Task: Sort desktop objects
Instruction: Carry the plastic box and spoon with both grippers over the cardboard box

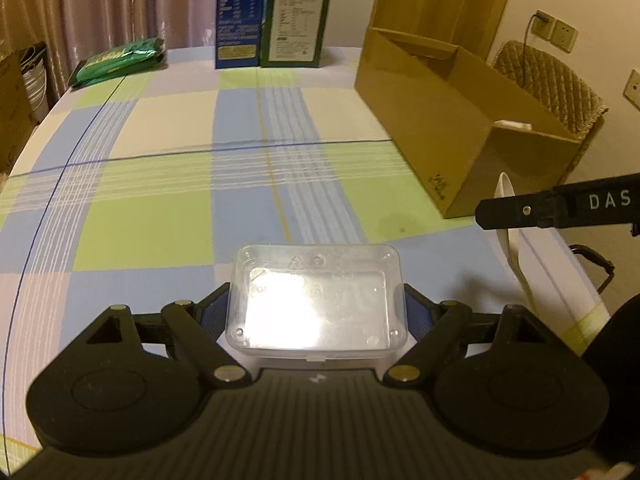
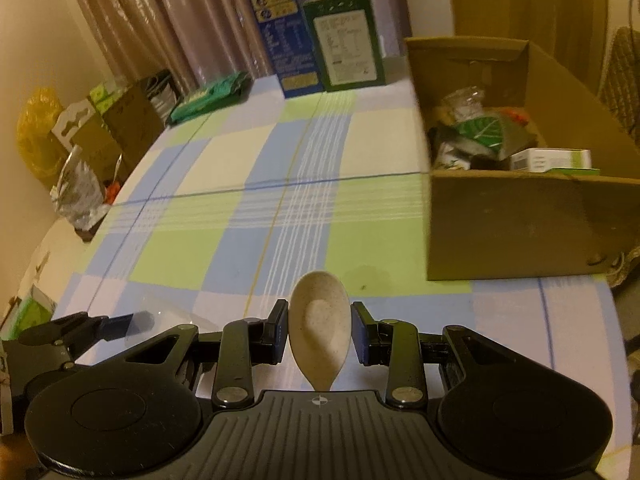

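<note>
A clear plastic box (image 1: 316, 300) is clamped in the left gripper (image 1: 316, 312) and a pale spoon (image 2: 319, 336) in the right gripper (image 2: 319, 334), both held short of the cardboard box (image 2: 520, 216), presumably for dropping in.

The right gripper (image 2: 319, 334) holds a pale speckled spoon (image 2: 319, 330) between its pads, bowl pointing forward over the checked tablecloth (image 2: 224, 216). The left gripper (image 2: 120, 322) shows at the lower left edge, with a faint clear box (image 2: 168, 316) just beside it; its grip cannot be told here. An open cardboard box (image 2: 520, 228) stands on the right of the table, filled with packets and a white and green carton (image 2: 554, 160). At the far edge a blue carton (image 2: 286, 40) and a green carton (image 2: 346, 40) stand upright side by side before the curtain (image 2: 160, 12). A green bag (image 2: 212, 96) lies to their left. Beyond the table's left side sit boxes (image 2: 116, 128) and a yellow bag (image 2: 38, 132).
</note>
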Action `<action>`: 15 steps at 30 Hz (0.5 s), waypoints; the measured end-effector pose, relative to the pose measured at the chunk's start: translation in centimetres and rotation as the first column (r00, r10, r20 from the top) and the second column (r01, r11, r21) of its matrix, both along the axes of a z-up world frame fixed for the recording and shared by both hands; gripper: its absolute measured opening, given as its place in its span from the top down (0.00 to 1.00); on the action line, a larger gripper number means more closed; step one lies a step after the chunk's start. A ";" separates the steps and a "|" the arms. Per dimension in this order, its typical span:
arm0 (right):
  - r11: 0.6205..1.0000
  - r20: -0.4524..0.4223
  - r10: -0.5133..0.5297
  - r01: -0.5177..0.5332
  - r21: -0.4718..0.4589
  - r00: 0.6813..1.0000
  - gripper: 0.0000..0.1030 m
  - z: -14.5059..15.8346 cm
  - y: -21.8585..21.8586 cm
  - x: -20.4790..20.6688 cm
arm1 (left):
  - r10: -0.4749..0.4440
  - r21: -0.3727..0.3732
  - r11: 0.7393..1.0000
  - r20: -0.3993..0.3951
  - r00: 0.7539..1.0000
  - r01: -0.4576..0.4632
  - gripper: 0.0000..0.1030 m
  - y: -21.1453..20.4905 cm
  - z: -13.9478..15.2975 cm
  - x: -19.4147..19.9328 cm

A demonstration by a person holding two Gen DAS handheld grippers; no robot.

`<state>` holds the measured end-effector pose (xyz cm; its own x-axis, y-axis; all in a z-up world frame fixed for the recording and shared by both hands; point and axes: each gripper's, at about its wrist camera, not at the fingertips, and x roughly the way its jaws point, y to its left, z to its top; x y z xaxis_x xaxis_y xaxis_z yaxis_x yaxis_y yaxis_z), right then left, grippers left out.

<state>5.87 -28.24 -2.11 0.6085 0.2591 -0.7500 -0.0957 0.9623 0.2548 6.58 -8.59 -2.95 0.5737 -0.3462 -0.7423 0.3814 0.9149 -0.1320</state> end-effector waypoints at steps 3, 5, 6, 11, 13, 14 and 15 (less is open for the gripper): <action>1.000 0.021 -0.030 0.029 0.007 0.999 0.71 1.0 -1.4 -0.7 | -0.023 -0.004 1.000 0.015 1.000 0.024 0.20 -1.3 1.0 -0.2; 0.999 0.038 -0.053 0.053 0.008 0.998 0.71 1.9 -2.5 -1.1 | -0.044 -0.007 0.999 0.027 0.999 0.044 0.20 -2.4 1.8 -0.3; 0.998 0.048 -0.068 0.068 0.007 0.997 0.71 2.4 -3.1 -1.3 | -0.054 -0.012 0.998 0.031 0.998 0.054 0.20 -2.9 2.1 -0.3; 0.992 0.085 -0.128 0.128 0.005 0.988 0.71 4.5 -6.0 -2.3 | -0.112 -0.029 0.993 0.058 0.992 0.114 0.20 -5.9 4.0 -0.4; 0.989 0.100 -0.147 0.148 0.002 0.984 0.71 5.2 -7.1 -2.5 | -0.134 -0.037 0.990 0.066 0.989 0.137 0.20 -7.2 4.6 -0.4; 0.988 0.107 -0.156 0.157 0.002 0.982 0.71 5.6 -7.6 -2.6 | -0.146 -0.038 0.988 0.073 0.987 0.149 0.20 -7.8 4.9 -0.3; 0.987 0.113 -0.163 0.163 0.001 0.980 0.71 5.9 -8.2 -2.7 | -0.157 -0.038 0.986 0.079 0.984 0.160 0.20 -8.5 5.2 -0.3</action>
